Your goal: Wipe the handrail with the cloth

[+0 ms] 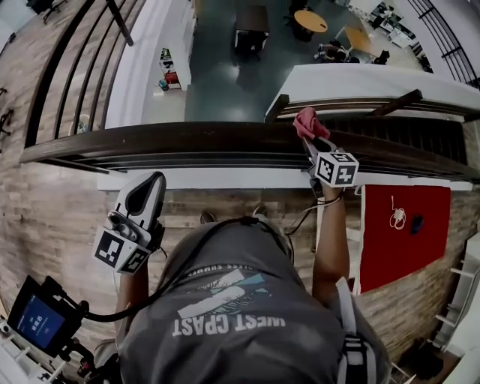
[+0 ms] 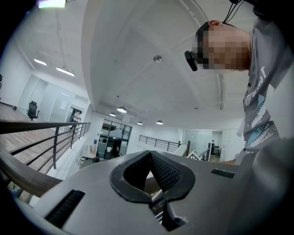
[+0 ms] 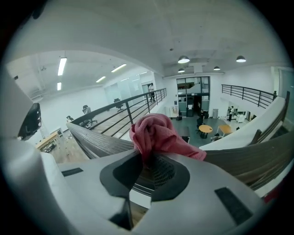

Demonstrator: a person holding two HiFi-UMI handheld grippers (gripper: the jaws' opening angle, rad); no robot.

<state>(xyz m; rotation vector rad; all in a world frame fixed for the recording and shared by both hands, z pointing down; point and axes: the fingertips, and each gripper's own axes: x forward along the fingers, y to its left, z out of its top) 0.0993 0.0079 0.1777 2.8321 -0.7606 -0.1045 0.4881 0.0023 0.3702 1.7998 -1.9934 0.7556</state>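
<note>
A dark wooden handrail runs across the head view in front of me. A bunched pink cloth rests on top of the rail at the right, and my right gripper is shut on it. In the right gripper view the cloth bulges out above the right gripper, with the handrail just behind it. My left gripper is held back from the rail, near my body, shut and holding nothing. In the left gripper view the left gripper points up and outward, and the handrail passes at the lower left.
Beyond the rail is an open drop to a lower floor with tables. A white ledge runs under the rail. A red mat with a white cable lies on the wood floor at right. A screen device sits at lower left.
</note>
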